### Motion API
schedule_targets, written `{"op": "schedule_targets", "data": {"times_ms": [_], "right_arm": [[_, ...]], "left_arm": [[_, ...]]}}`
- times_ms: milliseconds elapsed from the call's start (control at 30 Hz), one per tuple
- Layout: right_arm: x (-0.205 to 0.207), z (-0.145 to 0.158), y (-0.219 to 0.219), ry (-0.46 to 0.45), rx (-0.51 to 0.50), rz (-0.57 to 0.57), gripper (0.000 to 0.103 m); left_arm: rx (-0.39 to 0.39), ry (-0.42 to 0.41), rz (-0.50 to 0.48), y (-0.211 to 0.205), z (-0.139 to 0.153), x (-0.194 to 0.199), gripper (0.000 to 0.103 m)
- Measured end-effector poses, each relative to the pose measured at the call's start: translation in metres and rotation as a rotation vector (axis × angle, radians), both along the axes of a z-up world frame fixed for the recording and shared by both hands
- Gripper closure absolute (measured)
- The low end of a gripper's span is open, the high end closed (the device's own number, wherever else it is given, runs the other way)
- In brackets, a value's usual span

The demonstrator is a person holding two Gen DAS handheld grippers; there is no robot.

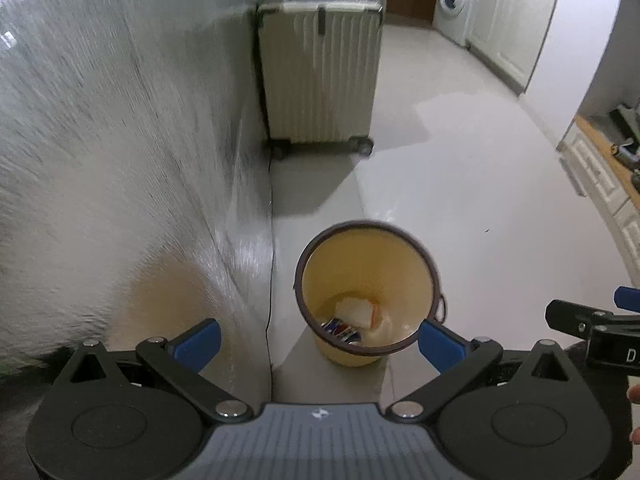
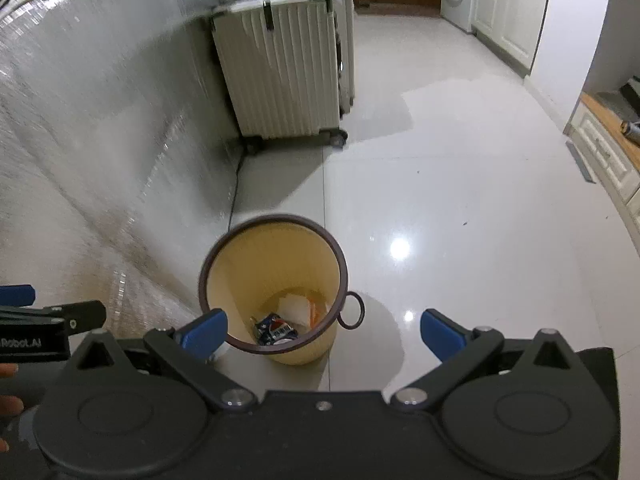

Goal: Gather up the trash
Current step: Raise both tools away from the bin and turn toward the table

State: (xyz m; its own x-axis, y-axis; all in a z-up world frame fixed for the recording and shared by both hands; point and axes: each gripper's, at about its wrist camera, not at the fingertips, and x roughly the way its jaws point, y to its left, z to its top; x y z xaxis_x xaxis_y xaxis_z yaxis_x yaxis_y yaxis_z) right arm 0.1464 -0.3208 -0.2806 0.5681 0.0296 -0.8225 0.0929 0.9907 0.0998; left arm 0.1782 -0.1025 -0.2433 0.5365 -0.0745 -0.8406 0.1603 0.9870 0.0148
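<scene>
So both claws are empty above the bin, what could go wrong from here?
1. The yellow bin is light-looking and unlined; a bump from the right claw could tip it, spilling the crushed can and paper.
2. The glossy floor shows glare that could hide leftover scraps.

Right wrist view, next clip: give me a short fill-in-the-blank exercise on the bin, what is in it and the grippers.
1. The yellow bin has a dark ____ rim.
2. The crushed can lies ____ the bin, next to white paper.
3. The right gripper has its jaws ____, with nothing between them.
4. Behind the bin, a ribbed ____ stands on wheels against the wall.

Missing words: brown; inside; open; suitcase
</scene>
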Motion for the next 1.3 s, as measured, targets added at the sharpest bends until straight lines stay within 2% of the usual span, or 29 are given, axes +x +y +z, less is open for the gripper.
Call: {"op": "schedule_targets", "data": {"times_ms": [367, 567, 833, 1000, 1200, 1300], "right_arm": [[-0.067, 0.107, -0.006, -0.149, -0.028, -0.033, 0.0], [-0.096, 0.154, -0.008, -0.229, -0.052, -0.036, 0.0], [-0.129, 0.202, -0.007, -0.329, -0.067, -0.039, 0.0], [-0.144, 0.228, 0.001, -0.395, -0.064, -0.041, 0.0], [-0.15, 0.251, 0.021, -0.476, -0.042, -0.008, 0.0], [-0.146, 0.259, 0.037, -0.509, -0.029, 0.03, 0.0]], "left_arm": [[-0.069, -0.153, -0.078, -0.004, 0.094, -0.055, 0.0], [-0.112, -0.243, -0.12, -0.006, 0.145, -0.083, 0.0], [-0.18, -0.349, -0.141, 0.014, 0.203, -0.112, 0.0], [-0.199, -0.417, -0.127, 0.037, 0.229, -0.126, 0.0], [-0.184, -0.484, -0.063, 0.074, 0.253, -0.135, 0.0], [-0.146, -0.528, -0.021, 0.091, 0.26, -0.135, 0.0]]}}
